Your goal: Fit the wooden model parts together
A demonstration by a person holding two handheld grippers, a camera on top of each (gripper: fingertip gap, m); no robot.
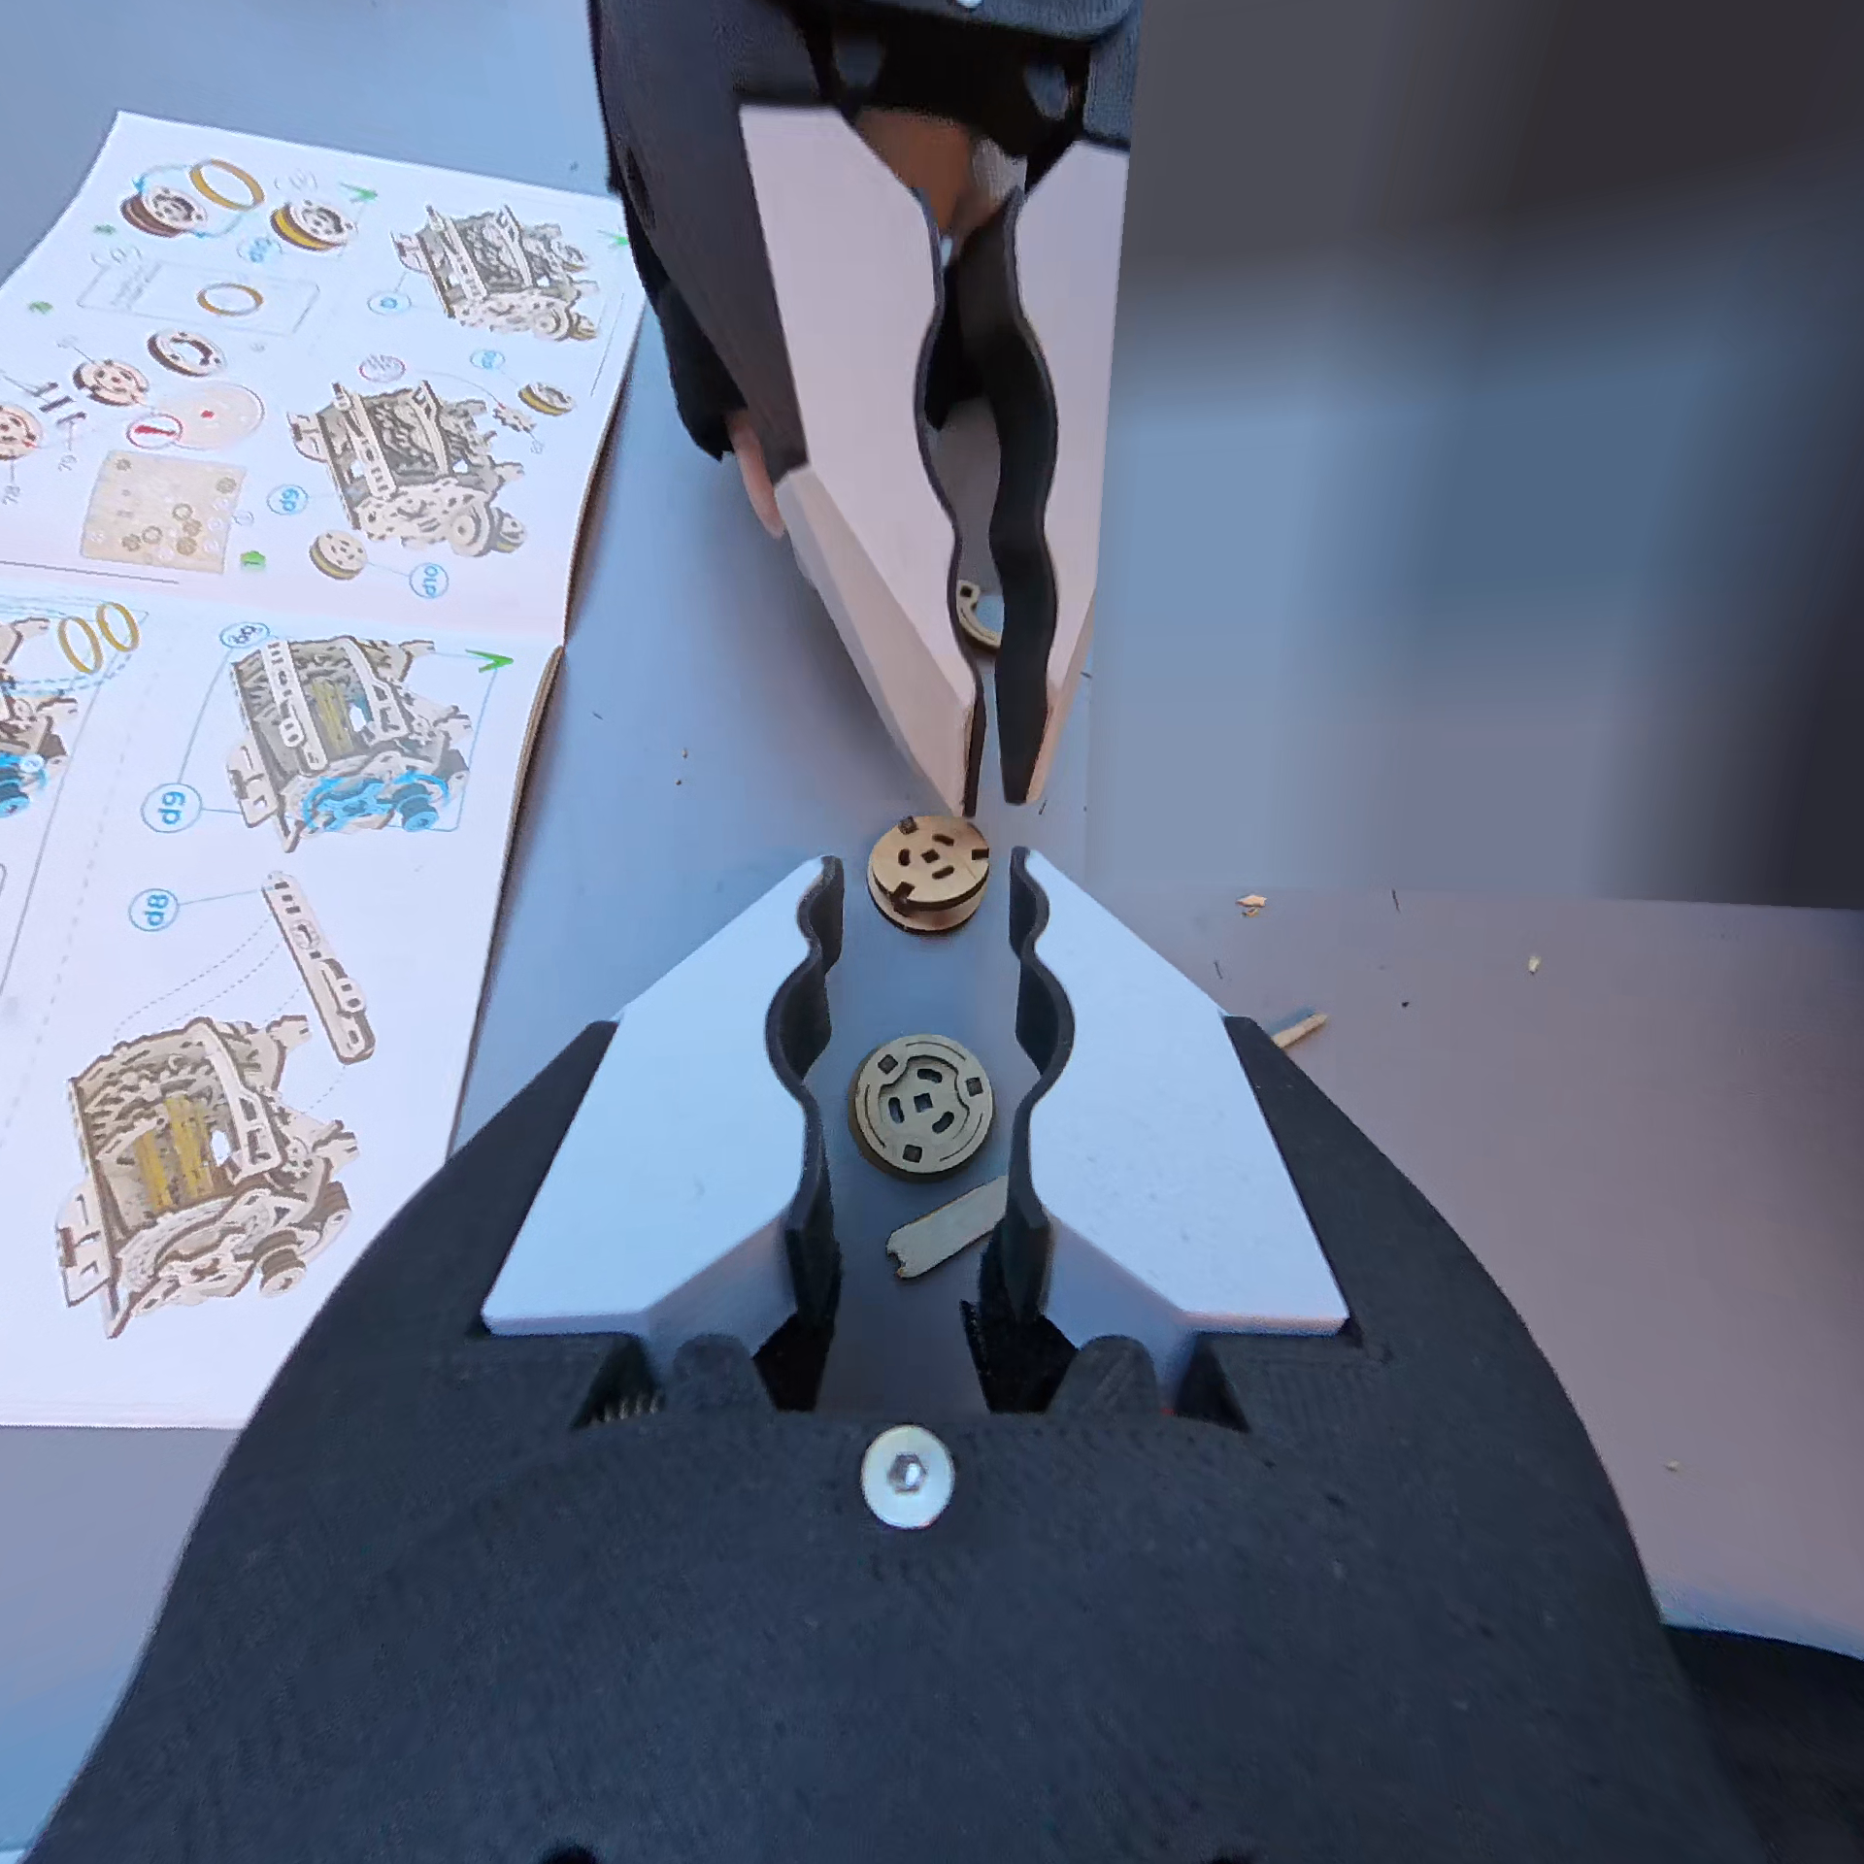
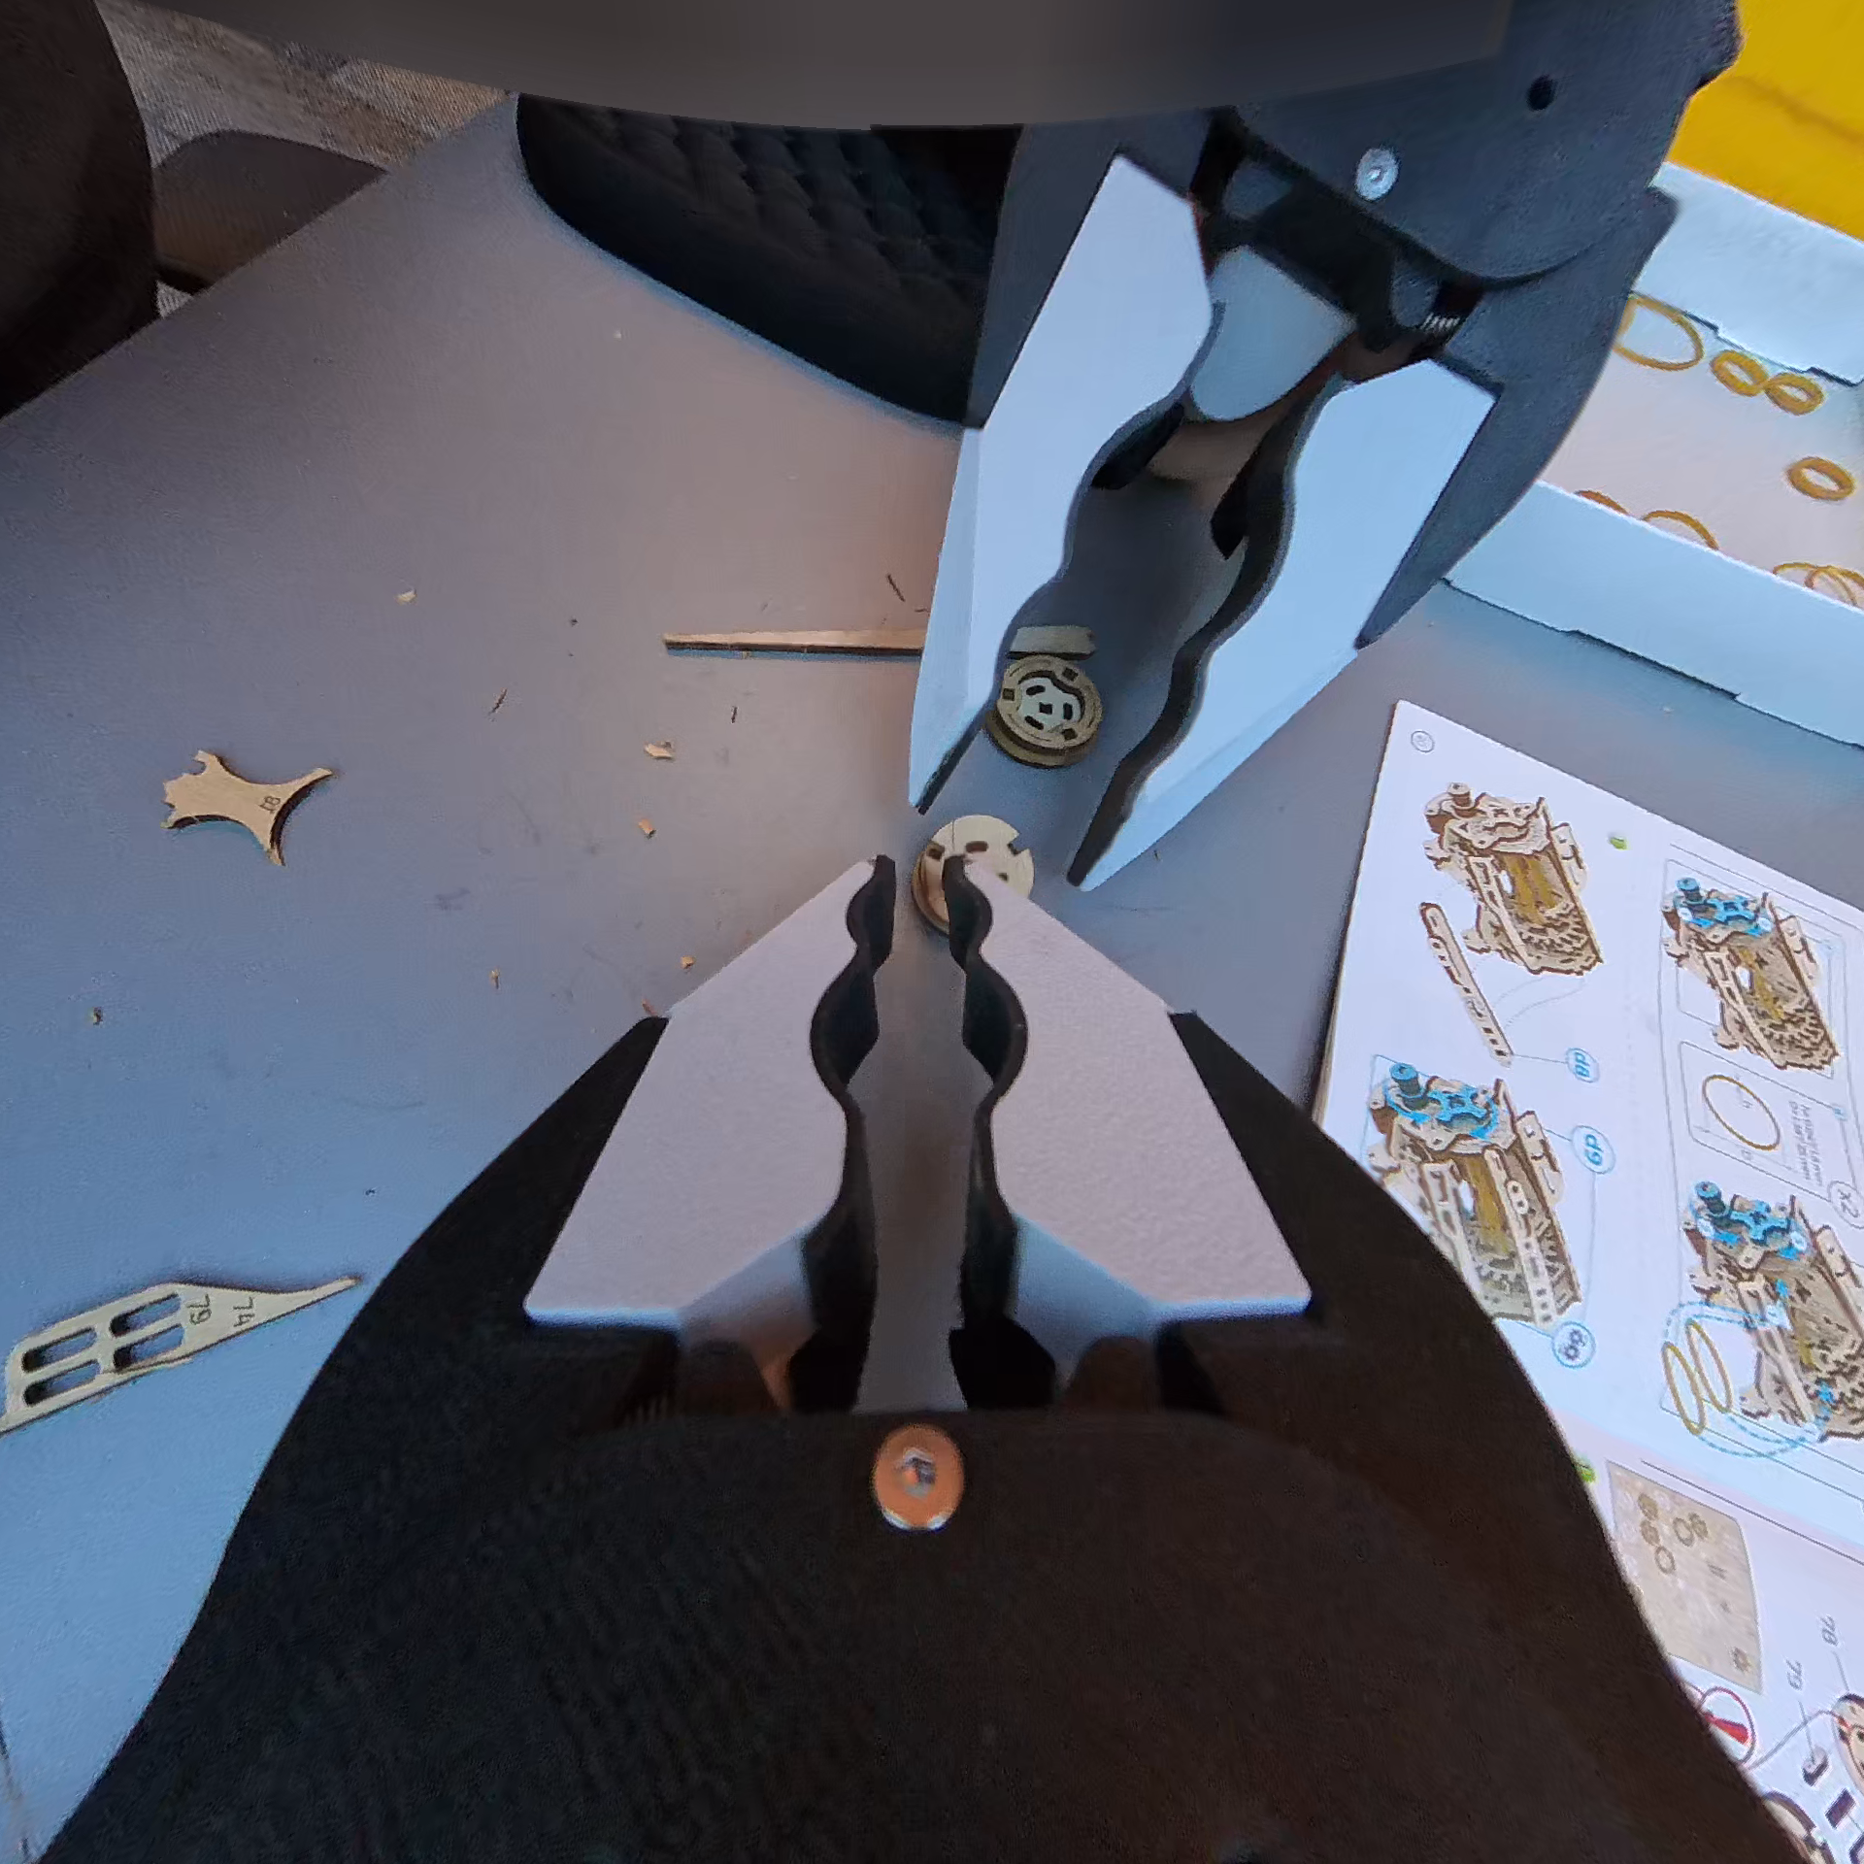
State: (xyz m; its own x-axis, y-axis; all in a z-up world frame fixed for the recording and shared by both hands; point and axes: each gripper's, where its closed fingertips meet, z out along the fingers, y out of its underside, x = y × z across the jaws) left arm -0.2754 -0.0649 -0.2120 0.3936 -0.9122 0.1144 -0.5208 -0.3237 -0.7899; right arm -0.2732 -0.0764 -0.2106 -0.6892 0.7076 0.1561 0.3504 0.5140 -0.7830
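A: Left wrist view?
B: The left gripper [image 1: 926, 857] gapes wide around a small wooden wheel [image 1: 928, 874] at frame centre; a flatter disc [image 1: 922, 1105] lies lower, between its fingers.
A: Right wrist view?
B: The right gripper [image 2: 918, 872] stands narrowly apart, tips at the wheel [image 2: 974, 867], holding nothing; an instruction sheet [image 2: 1614, 1160] lies lower right.

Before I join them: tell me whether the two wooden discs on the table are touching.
Apart. The left wrist view shows bare table between the pale disc and the ringed disc.
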